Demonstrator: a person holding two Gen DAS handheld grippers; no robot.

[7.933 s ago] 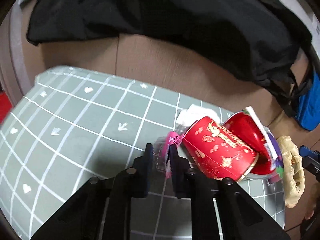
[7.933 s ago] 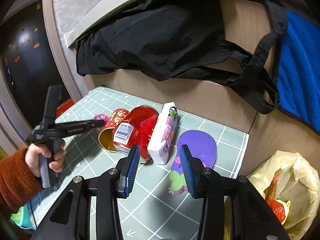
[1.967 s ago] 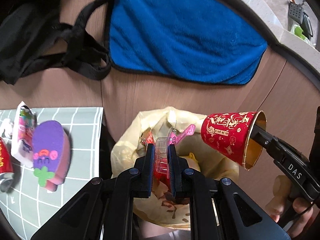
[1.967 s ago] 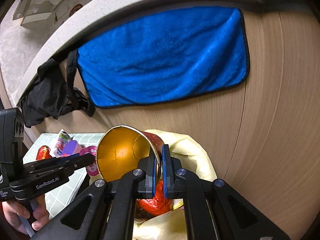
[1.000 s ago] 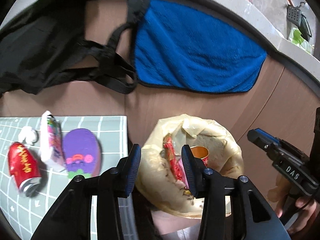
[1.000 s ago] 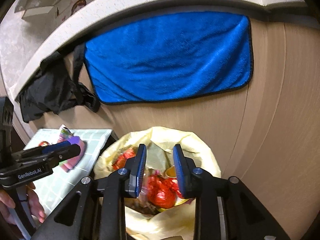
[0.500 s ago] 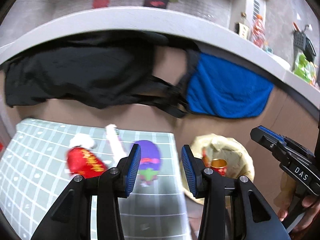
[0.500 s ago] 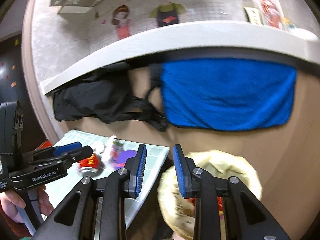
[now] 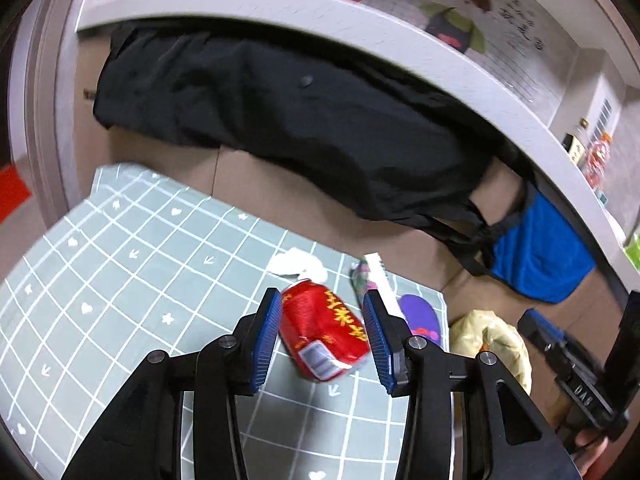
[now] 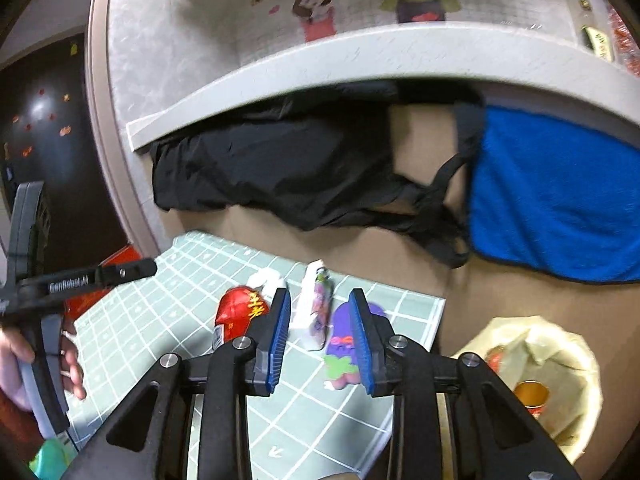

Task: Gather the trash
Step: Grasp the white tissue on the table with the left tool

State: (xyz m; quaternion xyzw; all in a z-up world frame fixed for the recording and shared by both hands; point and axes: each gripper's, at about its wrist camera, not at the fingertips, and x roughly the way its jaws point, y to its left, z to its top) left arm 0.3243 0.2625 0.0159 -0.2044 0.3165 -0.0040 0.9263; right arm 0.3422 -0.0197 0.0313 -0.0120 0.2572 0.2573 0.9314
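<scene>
The left gripper [image 9: 323, 334] hangs with jaws wide, empty. Between them lies the crushed red can [image 9: 322, 334] on the green grid mat [image 9: 132, 280], its long axis running away from the jaws, barcode end nearest. The right gripper [image 10: 320, 340] is spread wide too, framing the white packet [image 10: 314, 312], with the yellow trash bag [image 10: 560, 356] right of it.

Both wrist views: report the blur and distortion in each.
Left wrist view: strong fisheye bending of the mat grid and dark vignette corners; the red can is slightly motion-smeared. Right wrist view: same barrel distortion; the counter edge and trash bag look soft.
</scene>
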